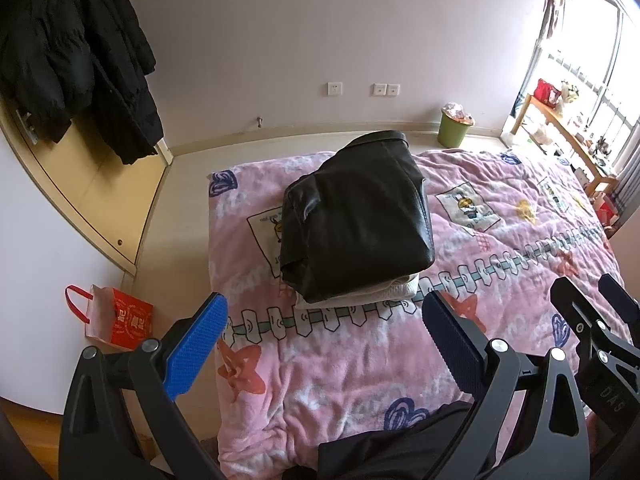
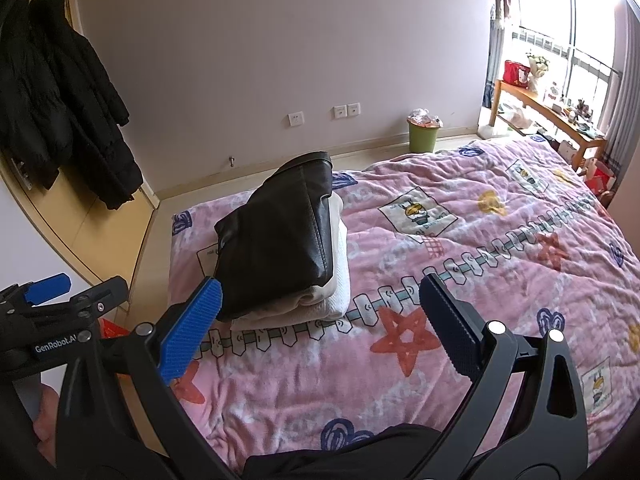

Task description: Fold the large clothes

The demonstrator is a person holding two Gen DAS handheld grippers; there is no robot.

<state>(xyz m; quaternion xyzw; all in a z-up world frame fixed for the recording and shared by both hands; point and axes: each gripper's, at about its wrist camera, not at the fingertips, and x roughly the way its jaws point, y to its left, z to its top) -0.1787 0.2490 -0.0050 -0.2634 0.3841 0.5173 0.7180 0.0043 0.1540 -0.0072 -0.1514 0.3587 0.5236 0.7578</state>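
Two folded garments already sit stacked on the pink blanket: a black leather jacket on top of a white folded garment, toward the far left corner of the bed. Both tools hover over the near edge with nothing in them, the left gripper spread wide and the right gripper likewise wide. Biggest risk, as I judge it, is the stack itself: the leather looks bulky and slick, it overhangs the white piece, and the plush blanket gives a soft footing, so a nudge could slide or unroll it. A dark cloth lies at the near edge under the grippers; gripping it through a thick blanket could catch the blanket pile too. Around the bed the room holds a black coat hanging on the left, a green bin by the far wall, a red gift bag on the floor, and wall sockets.
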